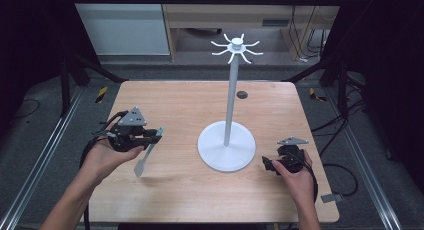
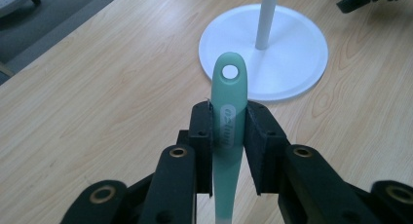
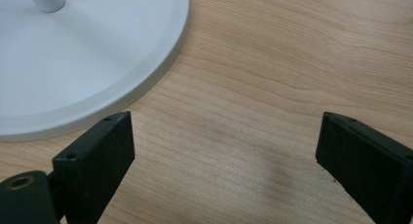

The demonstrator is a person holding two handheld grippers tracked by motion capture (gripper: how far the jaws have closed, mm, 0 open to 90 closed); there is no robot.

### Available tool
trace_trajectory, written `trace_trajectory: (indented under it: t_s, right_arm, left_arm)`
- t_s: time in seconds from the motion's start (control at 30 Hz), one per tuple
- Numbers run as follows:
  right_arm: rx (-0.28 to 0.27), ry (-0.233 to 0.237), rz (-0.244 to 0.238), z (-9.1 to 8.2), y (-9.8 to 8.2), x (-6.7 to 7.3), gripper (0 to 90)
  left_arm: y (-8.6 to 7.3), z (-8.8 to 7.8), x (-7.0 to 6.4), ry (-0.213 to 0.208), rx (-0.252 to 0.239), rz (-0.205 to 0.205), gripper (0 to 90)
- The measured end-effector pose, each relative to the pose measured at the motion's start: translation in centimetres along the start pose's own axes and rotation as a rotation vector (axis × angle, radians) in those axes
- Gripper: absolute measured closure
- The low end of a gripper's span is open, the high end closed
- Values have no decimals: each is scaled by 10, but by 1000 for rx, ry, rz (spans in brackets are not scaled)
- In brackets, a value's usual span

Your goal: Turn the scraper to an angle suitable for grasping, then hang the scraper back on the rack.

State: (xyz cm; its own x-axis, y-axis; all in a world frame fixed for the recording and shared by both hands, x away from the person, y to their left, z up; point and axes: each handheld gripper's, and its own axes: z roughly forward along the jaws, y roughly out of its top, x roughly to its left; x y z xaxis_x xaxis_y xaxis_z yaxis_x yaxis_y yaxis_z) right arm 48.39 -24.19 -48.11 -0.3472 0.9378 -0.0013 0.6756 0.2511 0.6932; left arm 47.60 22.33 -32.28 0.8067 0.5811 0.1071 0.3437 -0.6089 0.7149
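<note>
Green spatula (image 2: 228,131) sat clamped by its handle in your left gripper (image 1: 150,136), off the table (image 1: 175,97) near its left edge. Your right gripper (image 3: 224,151) gaped empty beside the stand (image 1: 229,100). You did best to keep the handle's hole clear for a hook.

Left gripper (image 1: 156,135) and right gripper (image 1: 267,163): matte black bodies, each topped by a grey three-cornered plate and trailing a black cable. The jaws are black bars ending in flat rectangular pads, with brass-ringed screw holes at the linkage joints. Forearms are bare, without sleeves.
</note>
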Motion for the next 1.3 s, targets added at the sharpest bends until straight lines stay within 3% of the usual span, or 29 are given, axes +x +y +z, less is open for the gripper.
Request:
trace_trajectory:
  t_s: [0.33,0.6,0.87,1.13,1.3]
  right_arm:
    - [-1,2,-1,0,0,0,75]
    - [-1,-1,0,0,0,0,75]
    - [-5,-1,-4,-1,0,-1,75]
    - [-12,6,6,-1,0,-1,75]
    - [-11,10,8,-2,0,-1,76]
  left_arm:
    - [25,1,-6,-23,-60,13,743]
    - [50,-6,-10,-6,-142,14,743]
    - [90,-18,-10,19,-235,-9,743]
    - [113,-24,-13,47,-280,-5,743]
    - [128,-28,-14,43,-328,-20,743]
